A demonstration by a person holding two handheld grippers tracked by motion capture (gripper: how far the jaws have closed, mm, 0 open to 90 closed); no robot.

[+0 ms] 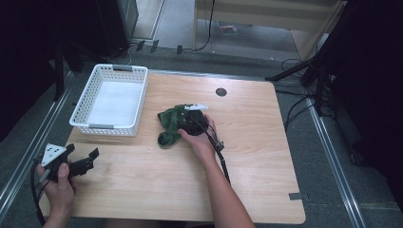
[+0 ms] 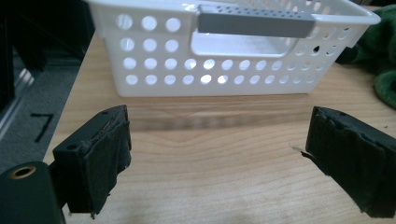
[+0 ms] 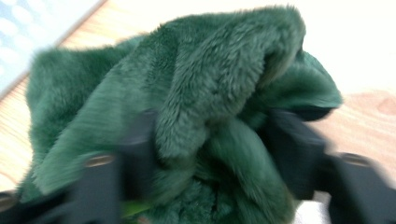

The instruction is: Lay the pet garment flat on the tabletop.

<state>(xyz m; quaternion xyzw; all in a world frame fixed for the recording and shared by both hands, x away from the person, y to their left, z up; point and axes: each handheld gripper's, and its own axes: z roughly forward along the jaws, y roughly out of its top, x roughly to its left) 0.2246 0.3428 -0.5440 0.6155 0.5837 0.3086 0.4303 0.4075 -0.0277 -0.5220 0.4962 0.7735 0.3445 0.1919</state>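
Fleece, green and crumpled (image 3: 205, 116), is bunched mid-table (image 1: 266, 190) between the right gripper's (image 1: 190, 119) jaws, pads pressed in, long axis toward the near edge. The left gripper (image 2: 219, 154) is held agape before the white basket (image 2: 154, 70).

basket (image 1: 110, 99): table (image 1: 247, 166) back-left | cloth (image 1: 170, 124): right of it, seemingly apart

We seem to be in a lab or recording room: a bare wooden desk (image 1: 266, 180) on grey carpet, metal rails (image 1: 332, 161) alongside, loose cables (image 1: 294, 111) and dark equipment stands.
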